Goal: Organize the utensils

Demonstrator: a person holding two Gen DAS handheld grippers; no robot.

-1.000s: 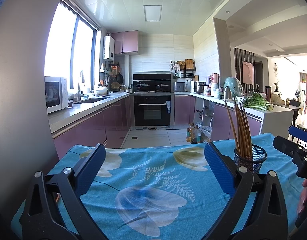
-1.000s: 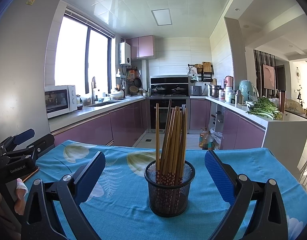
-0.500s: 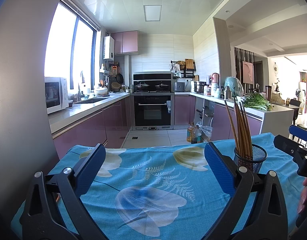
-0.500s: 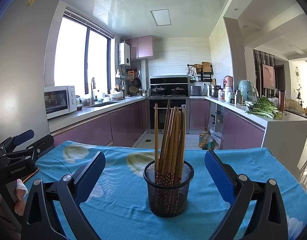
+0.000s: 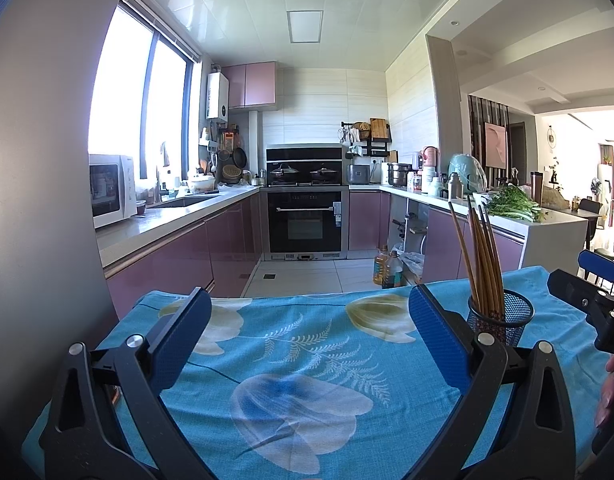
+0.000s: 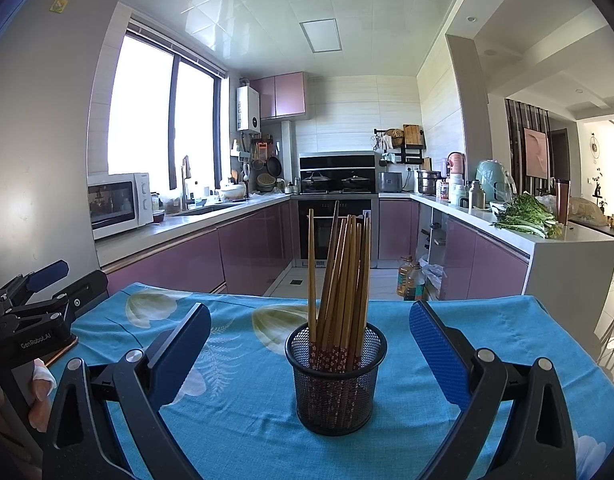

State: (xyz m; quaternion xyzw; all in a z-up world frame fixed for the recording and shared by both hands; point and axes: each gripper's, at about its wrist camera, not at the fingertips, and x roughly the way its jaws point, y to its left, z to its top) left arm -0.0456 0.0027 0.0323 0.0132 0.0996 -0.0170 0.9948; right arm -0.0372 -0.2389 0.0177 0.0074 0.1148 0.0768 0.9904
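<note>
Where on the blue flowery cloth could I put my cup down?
Lots of room: the tablecloth is bare between the left tongs and its far edge. Only the mesh cup of chopsticks takes space, in front of the right tongs.

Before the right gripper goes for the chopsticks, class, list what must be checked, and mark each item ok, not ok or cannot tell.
1. Right gripper jaws open: ok.
2. Mesh holder upright on the tablecloth: ok.
3. Holder centred between the right jaws: ok.
4. Chopsticks standing in the holder, tops free: ok.
5. Left gripper open, empty and off to the side: ok.
6. Holder steady enough not to tip: cannot tell.
</note>
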